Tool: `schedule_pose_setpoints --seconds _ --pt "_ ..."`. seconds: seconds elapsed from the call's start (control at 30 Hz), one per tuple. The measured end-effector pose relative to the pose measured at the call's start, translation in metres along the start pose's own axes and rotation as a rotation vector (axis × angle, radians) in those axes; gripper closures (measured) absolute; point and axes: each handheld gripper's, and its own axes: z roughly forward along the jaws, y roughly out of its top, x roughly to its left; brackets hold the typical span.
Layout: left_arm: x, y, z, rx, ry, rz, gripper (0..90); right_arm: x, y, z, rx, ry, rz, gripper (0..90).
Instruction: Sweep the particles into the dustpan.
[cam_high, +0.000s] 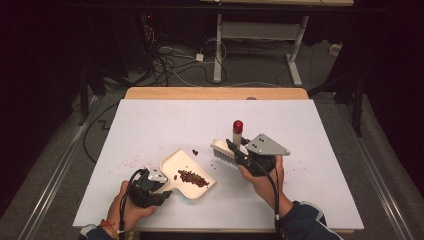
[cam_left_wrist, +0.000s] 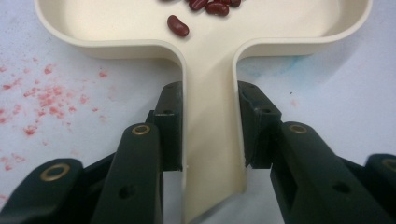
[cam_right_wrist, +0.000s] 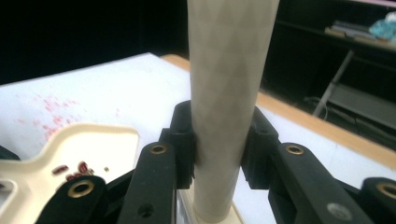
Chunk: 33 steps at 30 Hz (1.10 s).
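Observation:
A cream dustpan (cam_high: 186, 171) lies on the white table (cam_high: 150, 125) with a heap of red beans (cam_high: 193, 178) in it. My left gripper (cam_high: 161, 186) is shut on the dustpan's handle (cam_left_wrist: 210, 140), its pads pressed on both sides; beans (cam_left_wrist: 178, 25) lie in the pan just ahead. My right gripper (cam_high: 234, 151) is shut on the cream handle (cam_right_wrist: 229, 93) of a hand brush (cam_high: 225, 150) with a red cap (cam_high: 238, 126) on its end. The brush head hangs just right of the pan's open edge. A couple of loose beans (cam_high: 195, 152) lie outside the pan.
Red stains (cam_high: 131, 162) mark the table left of the pan. The wooden far edge (cam_high: 215, 93) borders the white top. Beyond it stand a desk frame (cam_high: 260, 45) and cables (cam_high: 170, 60) on the floor.

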Motion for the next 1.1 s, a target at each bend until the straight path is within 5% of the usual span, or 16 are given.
schedule_pose_setpoints --seconds 0.07,0.17,0.3,0.5,0.87,1.1 --pt "0.000 0.000 0.001 -0.001 0.001 -0.002 63.5 0.003 -0.008 0.002 0.032 0.017 0.001 70.5" --pt "0.000 0.000 0.002 0.002 -0.001 -0.005 63.6 0.011 -0.011 0.001 0.025 0.042 -0.001 70.4" --pt "0.000 0.000 0.002 0.000 0.001 -0.003 63.5 0.038 -0.010 -0.002 0.027 0.094 -0.038 70.1" --pt "0.000 0.000 0.003 -0.002 0.000 -0.003 63.5 0.051 -0.005 -0.008 0.008 0.165 -0.031 70.4" --pt "0.001 0.000 0.003 0.001 -0.004 -0.008 63.5 0.036 0.006 -0.014 -0.045 0.148 -0.034 70.4" --pt "0.002 -0.001 0.005 0.003 -0.008 -0.026 63.5 0.012 0.007 0.016 -0.058 0.056 -0.066 70.4"
